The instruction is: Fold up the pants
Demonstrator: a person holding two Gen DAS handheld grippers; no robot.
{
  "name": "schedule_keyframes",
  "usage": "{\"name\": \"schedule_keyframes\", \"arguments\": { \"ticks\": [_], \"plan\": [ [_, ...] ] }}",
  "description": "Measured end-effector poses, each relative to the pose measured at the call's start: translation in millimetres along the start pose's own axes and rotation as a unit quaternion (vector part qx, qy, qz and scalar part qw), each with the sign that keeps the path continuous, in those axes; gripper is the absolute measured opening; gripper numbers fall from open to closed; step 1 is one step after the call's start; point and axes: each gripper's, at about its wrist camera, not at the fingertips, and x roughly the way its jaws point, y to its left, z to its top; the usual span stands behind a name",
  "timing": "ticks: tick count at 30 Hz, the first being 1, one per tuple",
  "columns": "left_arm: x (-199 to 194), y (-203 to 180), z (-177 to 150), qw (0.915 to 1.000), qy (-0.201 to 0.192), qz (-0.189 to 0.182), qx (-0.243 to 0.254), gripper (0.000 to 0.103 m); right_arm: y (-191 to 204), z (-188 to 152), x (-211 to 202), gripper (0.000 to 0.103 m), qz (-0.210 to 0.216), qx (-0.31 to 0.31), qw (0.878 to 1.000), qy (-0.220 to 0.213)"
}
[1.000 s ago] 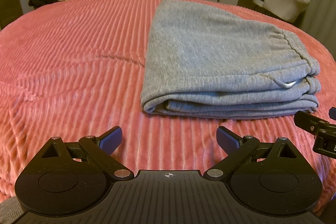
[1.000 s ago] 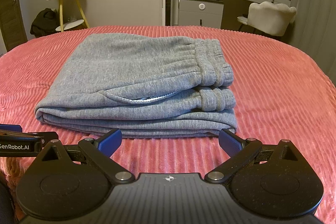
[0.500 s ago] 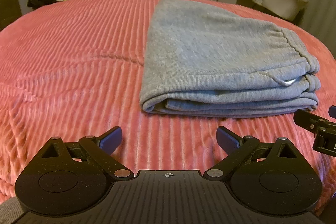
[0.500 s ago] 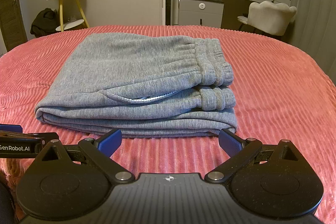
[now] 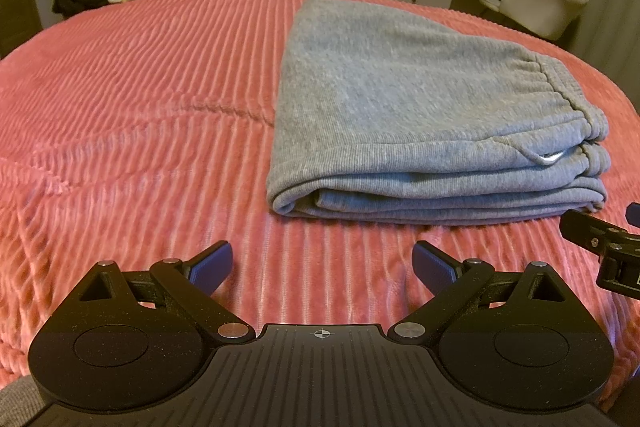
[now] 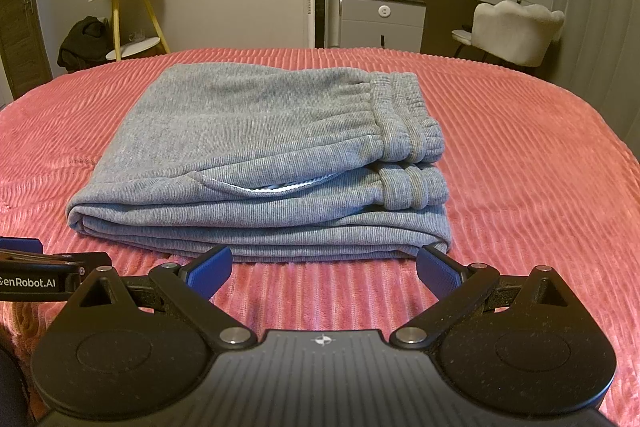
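The grey pants (image 5: 420,115) lie folded in a flat stack on the pink ribbed bedspread (image 5: 140,107), waistband on the right. In the right wrist view the pants (image 6: 260,147) lie straight ahead, with a pocket opening at the front. My left gripper (image 5: 322,265) is open and empty, just short of the stack's near left corner. My right gripper (image 6: 324,269) is open and empty, its fingertips close to the stack's near edge. Each gripper shows at the edge of the other's view.
The bedspread (image 6: 540,167) stretches wide on both sides of the pants. Beyond the bed stand a yellow side table (image 6: 128,15), a dark bundle (image 6: 84,41), a grey dresser (image 6: 384,19) and a pale chair (image 6: 516,31).
Both grippers have stayed open and empty. The left wrist view has shifted very slightly; the pants have not moved.
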Motion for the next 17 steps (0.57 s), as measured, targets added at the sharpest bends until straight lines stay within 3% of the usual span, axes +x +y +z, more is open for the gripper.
{"name": "schedule_keyframes", "arguments": {
  "ticks": [12, 17],
  "plan": [
    [-6.4, -0.6, -1.5, 0.9998, -0.020, 0.003, 0.001, 0.099, 0.2, -1.4, -0.3, 0.099, 0.000, 0.001, 1.000, -0.001],
    [-4.3, -1.0, 0.0, 0.9999, -0.010, -0.002, 0.004, 0.099, -0.3, -1.3, -0.3, 0.099, 0.000, 0.002, 1.000, -0.001]
  ]
}}
